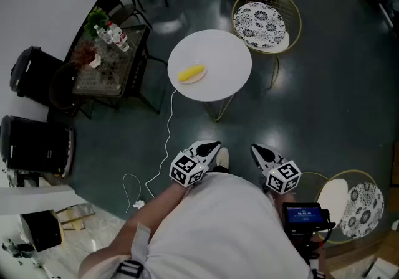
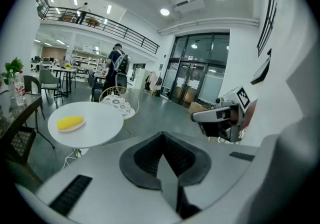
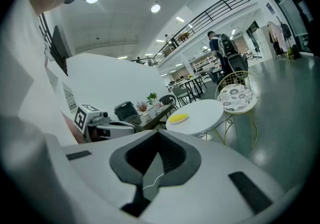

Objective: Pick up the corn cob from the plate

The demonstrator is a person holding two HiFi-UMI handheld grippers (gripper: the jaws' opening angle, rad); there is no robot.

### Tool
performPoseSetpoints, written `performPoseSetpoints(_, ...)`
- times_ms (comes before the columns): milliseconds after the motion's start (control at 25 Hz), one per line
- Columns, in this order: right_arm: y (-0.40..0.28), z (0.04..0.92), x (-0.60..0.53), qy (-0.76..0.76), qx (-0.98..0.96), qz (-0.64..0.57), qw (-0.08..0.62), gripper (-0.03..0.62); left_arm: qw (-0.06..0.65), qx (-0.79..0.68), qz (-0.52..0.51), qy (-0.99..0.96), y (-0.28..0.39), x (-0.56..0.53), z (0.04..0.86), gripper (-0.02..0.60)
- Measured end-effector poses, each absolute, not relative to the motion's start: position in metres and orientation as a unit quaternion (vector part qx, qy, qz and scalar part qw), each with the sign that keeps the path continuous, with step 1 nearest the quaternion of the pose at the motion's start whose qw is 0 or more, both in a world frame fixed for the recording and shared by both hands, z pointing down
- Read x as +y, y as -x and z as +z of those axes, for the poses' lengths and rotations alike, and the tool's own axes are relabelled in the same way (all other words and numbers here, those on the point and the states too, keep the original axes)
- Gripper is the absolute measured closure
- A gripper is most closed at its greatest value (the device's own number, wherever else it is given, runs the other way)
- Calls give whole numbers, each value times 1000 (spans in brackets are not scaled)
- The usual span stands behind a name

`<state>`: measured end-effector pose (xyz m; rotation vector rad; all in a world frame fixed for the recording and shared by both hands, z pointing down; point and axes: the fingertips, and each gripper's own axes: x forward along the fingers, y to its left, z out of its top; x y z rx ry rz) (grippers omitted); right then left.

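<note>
corn cob (image 1: 191, 73) far beyond left claw (image 1: 213, 146)

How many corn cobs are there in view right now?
1. The corn cob lies on the plate at the left part of the round white table. No other shows, though the cluttered side table might hide one.

Smooth matt white tabletop (image 1: 218, 60); glossy dark floor (image 1: 330, 103); wire-metal chair (image 1: 295, 25) with patterned cloth cushion (image 1: 260, 24).
</note>
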<state>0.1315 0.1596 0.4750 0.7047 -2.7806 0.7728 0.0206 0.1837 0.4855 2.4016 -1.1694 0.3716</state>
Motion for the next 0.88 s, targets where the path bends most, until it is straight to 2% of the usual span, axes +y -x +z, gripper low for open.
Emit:
performPoseSetpoints(480,-123,449,195,-191,-957,209,58,585,194,-459,114,-859,-27,223,469,575)
performPoseSetpoints(880,-150,445,220,-197,-954,218,61,585,195,-470,113,-854,-48,252,467,575)
